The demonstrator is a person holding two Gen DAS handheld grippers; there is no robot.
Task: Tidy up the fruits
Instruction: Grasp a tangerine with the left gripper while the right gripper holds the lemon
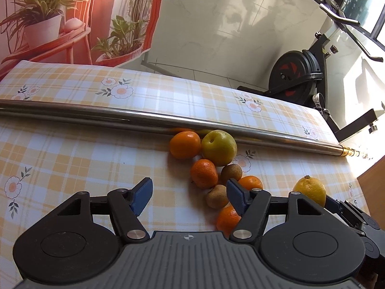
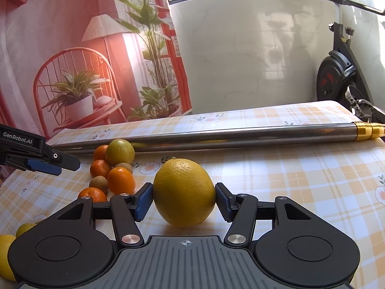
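A large yellow lemon (image 2: 184, 192) sits between the blue pads of my right gripper (image 2: 184, 198), which is shut on it low over the checked tablecloth (image 2: 300, 180). The same lemon (image 1: 310, 190) shows at the right of the left wrist view. To its left lies a cluster: several oranges (image 1: 185, 144), a yellow-green apple (image 1: 219, 147) and two brown kiwis (image 1: 216, 196). My left gripper (image 1: 190, 196) is open with nothing between its fingers, its right finger over the near end of the cluster. The left gripper (image 2: 62, 166) also shows at the left edge of the right wrist view.
A long steel pole (image 1: 144, 118) with a brass end (image 2: 368, 131) lies across the table behind the fruit. Two more lemons (image 2: 9, 252) lie at the near left. An exercise bike (image 1: 296, 74) stands beyond the table's right end. A printed backdrop (image 2: 72, 60) hangs behind.
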